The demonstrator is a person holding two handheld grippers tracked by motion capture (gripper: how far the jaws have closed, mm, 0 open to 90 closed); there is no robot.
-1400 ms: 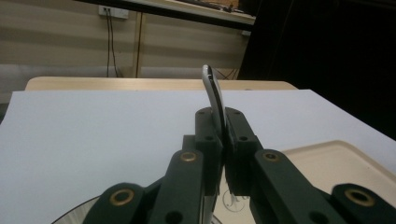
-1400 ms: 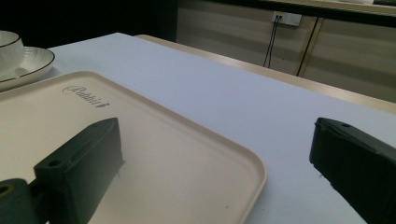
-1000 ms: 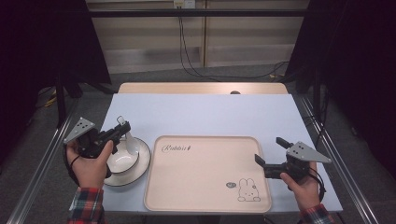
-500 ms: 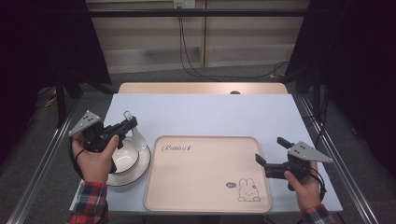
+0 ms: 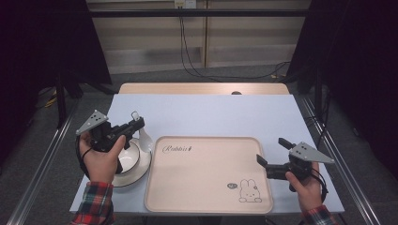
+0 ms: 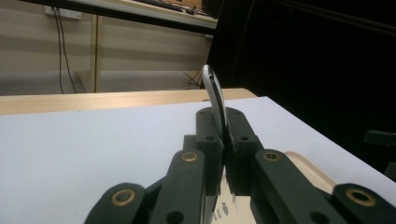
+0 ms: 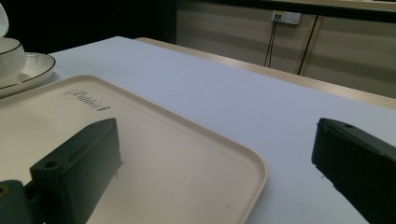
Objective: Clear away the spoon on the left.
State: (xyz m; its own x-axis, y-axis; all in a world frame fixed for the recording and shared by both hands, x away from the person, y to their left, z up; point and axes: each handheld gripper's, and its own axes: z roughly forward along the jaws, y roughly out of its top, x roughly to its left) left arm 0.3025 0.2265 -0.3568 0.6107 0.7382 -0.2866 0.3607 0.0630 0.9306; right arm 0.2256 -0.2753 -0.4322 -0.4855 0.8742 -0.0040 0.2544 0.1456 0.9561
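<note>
While I watched from the high view, my left tool (image 5: 136,124) was pinching a white spoon (image 5: 140,131), its jaws pressed together on the thin handle. The spoon hung above a white bowl (image 5: 129,158) that sat on a white plate (image 5: 141,168) at the left of the pale blue surface (image 5: 211,115). From the left gripper view, the spoon's handle (image 6: 215,95) stood nearly upright, rising edge-on out of the closed jaws. My right tool (image 5: 272,157) had its jaws spread with nothing between them, poised at the right edge of a beige tray (image 5: 206,176) printed with a small rabbit; the right gripper view showed the tray's rim (image 7: 254,175) below those open jaws. I judged the grip narrow: the smooth, glazed-looking handle could pivot or slip between the pads if I swung it quickly, and the spoon would drop onto the bowl and could chip it. Carrying it low toward the tray could also clip the bowl's rim.
</note>
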